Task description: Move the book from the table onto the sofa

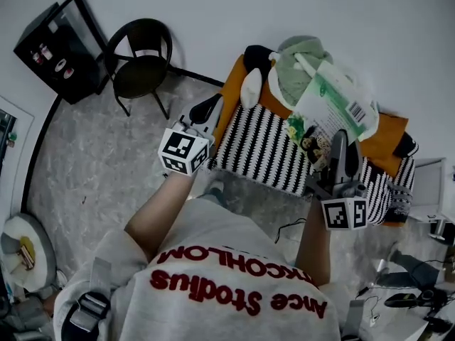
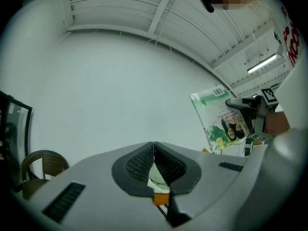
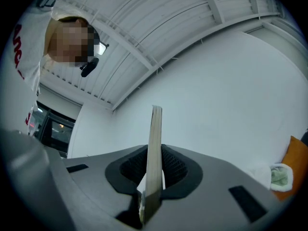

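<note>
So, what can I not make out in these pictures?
- Book cover: right gripper view shows only its edge.
- Book print: head view, too small to read.
- Sofa: head view, mostly under a striped throw.
- Sofa: left gripper view, behind the shut left gripper.
- Table: I cannot pick it out in any view.

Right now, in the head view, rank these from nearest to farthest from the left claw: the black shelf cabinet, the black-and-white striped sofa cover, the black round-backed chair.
1. Black-and-white striped sofa cover, just right of the left claw.
2. Black round-backed chair, upper left, on the floor.
3. Black shelf cabinet, far upper left, by the wall.
</note>
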The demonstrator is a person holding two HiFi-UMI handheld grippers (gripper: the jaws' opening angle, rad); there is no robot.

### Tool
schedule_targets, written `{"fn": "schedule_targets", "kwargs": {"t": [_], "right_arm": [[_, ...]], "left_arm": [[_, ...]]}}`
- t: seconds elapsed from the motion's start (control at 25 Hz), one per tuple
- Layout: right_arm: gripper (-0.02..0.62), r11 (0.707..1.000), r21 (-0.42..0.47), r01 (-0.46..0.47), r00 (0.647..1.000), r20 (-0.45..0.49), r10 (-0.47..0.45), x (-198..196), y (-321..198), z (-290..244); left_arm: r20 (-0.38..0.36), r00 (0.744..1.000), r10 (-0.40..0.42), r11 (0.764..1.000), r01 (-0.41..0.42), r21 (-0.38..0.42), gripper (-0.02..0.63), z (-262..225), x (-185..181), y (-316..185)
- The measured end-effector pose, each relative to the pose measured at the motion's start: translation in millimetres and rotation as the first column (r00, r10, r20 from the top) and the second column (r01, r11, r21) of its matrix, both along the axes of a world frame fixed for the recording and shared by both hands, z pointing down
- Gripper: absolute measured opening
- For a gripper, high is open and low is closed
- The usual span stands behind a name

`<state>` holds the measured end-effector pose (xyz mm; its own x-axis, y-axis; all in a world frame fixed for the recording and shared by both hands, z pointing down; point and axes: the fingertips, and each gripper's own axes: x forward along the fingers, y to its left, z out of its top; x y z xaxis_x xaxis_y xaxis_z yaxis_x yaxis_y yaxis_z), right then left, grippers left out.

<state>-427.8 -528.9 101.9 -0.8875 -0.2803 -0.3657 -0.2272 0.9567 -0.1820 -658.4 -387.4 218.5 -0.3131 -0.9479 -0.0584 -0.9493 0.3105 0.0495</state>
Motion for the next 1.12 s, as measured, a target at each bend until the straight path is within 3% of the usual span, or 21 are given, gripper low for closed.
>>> {"fn": "schedule_targets", "kwargs": {"t": [0.12,0.2,0.52,0.76,1.12], "right_arm": [[0.084,1.0,-0.008,-0.003,1.0,-0.016,0.003,-74,-31,-8],[0.084,1.0,-0.012,-0.006,1.0,-0.021,0.006,-101,-41,-9],[0.084,1.0,-0.011,-0.006,0.999,-0.038,0.006,-101,-48,-1],[0.084,0.998,-0.067,0.003,0.996,-0.091,-0.009,-174,-63,31],[0.084,0.988,-0.148,0.034,0.987,-0.153,-0.057,-202,-101,83]], "left_arm": [[-0.012,1.0,0.009,1.0,-0.009,-0.01,0.017,-6,-74,-33],[-0.016,1.0,0.017,1.0,-0.017,-0.014,0.017,-7,-100,-45],[-0.024,0.999,0.024,1.0,-0.024,-0.014,0.017,2,-99,-56],[-0.065,0.998,0.02,0.999,-0.023,-0.048,0.017,33,-164,-64],[-0.101,0.995,-0.016,0.997,0.008,-0.079,0.017,68,-180,-93]]}}
